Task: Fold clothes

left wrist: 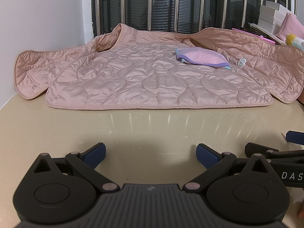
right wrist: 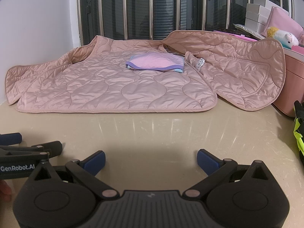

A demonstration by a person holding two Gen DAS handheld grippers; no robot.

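Left wrist view: pink quilted jacket (left wrist: 152,76) lies opened flat across mid-frame, a small folded purple garment (left wrist: 203,58) on it. White boxes (left wrist: 273,17) crowd upper right. Bare tabletop (left wrist: 152,125) fronts its hem. Left gripper (left wrist: 151,153) and right gripper (right wrist: 151,157) fingers are spread, empty.

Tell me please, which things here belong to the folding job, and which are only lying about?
For the job:
- pink quilted jacket, spread open on the table
- small purple garment lying on it
- left claw and right claw, both open

Lying about:
- white boxes
- plush toy
- pink bag
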